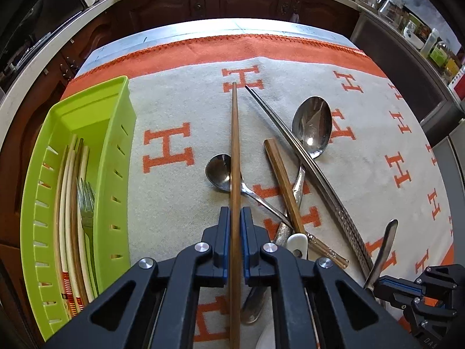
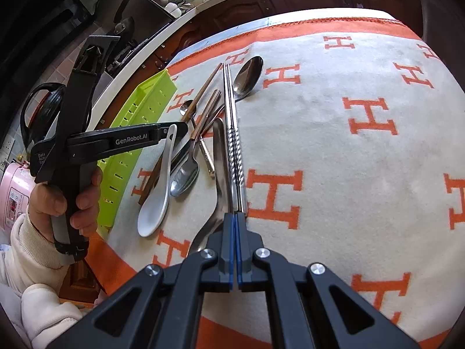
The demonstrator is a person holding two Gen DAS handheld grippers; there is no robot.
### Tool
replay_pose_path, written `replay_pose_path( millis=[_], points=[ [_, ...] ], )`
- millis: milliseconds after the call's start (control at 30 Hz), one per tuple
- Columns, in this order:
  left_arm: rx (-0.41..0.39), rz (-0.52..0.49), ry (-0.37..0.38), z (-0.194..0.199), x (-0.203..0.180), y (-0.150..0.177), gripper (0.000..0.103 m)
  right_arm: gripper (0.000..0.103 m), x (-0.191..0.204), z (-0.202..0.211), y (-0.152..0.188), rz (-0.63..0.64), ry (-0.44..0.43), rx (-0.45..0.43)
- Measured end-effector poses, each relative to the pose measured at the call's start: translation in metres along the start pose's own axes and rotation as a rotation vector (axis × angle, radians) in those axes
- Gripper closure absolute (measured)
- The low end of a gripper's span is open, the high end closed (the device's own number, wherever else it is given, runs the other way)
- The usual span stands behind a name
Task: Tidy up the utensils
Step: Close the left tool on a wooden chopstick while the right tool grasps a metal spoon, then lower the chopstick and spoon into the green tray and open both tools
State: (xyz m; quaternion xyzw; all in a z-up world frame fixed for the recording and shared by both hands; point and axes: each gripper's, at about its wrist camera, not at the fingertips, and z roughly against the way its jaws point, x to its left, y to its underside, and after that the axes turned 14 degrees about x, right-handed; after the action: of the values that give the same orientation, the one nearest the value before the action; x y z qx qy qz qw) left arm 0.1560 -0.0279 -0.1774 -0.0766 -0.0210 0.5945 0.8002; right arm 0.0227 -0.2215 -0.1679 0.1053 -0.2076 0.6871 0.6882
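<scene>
left gripper (image 1: 235, 218) clamped wooden chopstick (image 1: 234, 151) | green tray (image 1: 87, 122) left of chopstick | large spoon (image 1: 312, 128) right of chopstick

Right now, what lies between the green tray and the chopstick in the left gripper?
Bare blanket only, in the left wrist view, between the green tray and the wooden chopstick.

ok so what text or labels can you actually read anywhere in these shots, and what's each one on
"GenRobot.AI": white print on the side of the left hand-held gripper, seen in the right wrist view.
"H": large orange letters repeated across the cream cloth.
"Data Ac... Sy...": small print near that hand-held gripper's handle, only partly legible.
"DAS": partial print on the right hand-held gripper body in the left wrist view.
Pink appliance display and buttons: too small to read.
</scene>
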Motion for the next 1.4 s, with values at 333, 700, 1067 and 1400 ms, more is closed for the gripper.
replay_pose_path(
  millis=[333,700,1067,1400],
  points=[
    [-0.056,0.018,0.010,0.040,0.012,0.031,0.099,0.102,0.007,0.011,-0.001,-0.009,-0.033,-0.018],
    [-0.186,0.112,-0.088,0.105,0.070,0.086,0.099,0.102,0.070,0.022,-0.028,0.114,-0.044,-0.021],
    [-0.175,0.221,-0.111,0.090,0.132,0.103,0.098,0.102,0.152,-0.004,-0.086,0.169,-0.057,-0.006],
    [-0.154,0.254,-0.088,0.065,0.153,0.097,0.098,0.102,0.196,-0.067,-0.133,0.156,0.007,0.049]
  ],
)
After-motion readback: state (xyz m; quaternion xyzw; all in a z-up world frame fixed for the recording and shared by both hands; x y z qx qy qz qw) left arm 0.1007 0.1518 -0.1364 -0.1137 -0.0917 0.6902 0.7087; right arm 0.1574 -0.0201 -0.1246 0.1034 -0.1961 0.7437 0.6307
